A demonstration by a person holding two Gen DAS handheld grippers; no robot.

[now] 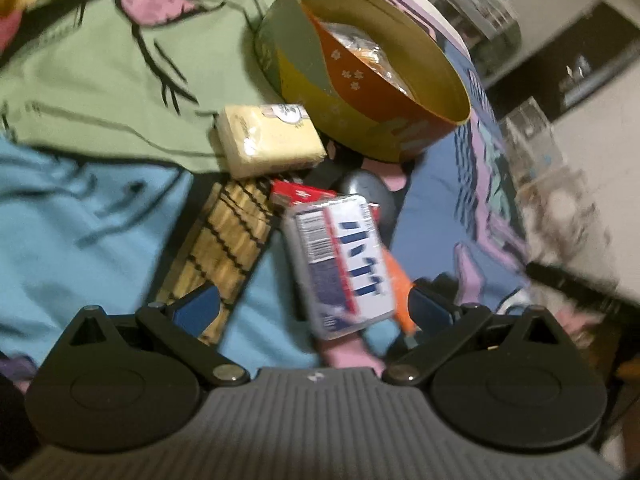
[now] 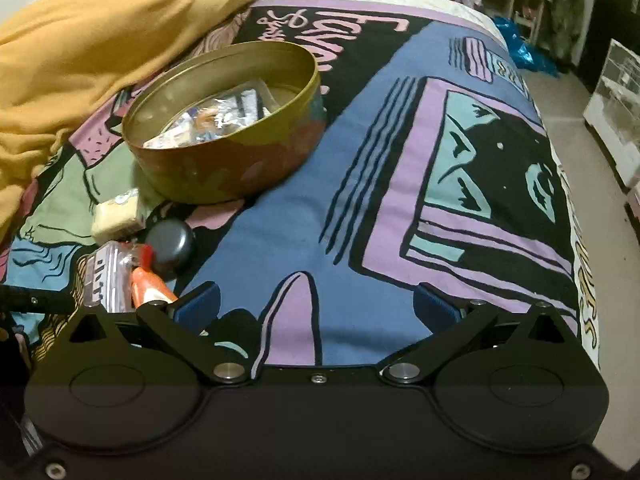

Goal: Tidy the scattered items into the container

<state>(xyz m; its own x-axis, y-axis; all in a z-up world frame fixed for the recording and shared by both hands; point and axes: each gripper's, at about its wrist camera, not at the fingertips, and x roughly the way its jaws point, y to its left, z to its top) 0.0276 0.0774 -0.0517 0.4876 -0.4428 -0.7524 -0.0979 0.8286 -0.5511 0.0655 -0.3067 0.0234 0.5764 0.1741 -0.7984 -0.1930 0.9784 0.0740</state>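
Note:
A round tin (image 1: 360,80) stands on the patterned bedspread and holds shiny packets; it also shows in the right wrist view (image 2: 224,128). Before it lie a pale yellow tissue pack (image 1: 268,140), a red box (image 1: 300,194), a dark round puck (image 1: 360,192), a white and blue packet (image 1: 344,264) and an orange tube (image 1: 400,284). My left gripper (image 1: 316,304) is open, its fingers either side of the white and blue packet, not touching. My right gripper (image 2: 316,304) is open and empty over blue cloth, right of the pile (image 2: 120,272).
A yellow blanket (image 2: 100,40) is bunched at the bed's far left. The bed's edge (image 2: 576,216) drops to the floor on the right, with shelves and clear boxes (image 2: 616,112) beyond. A woven tan mat (image 1: 224,248) lies left of the packet.

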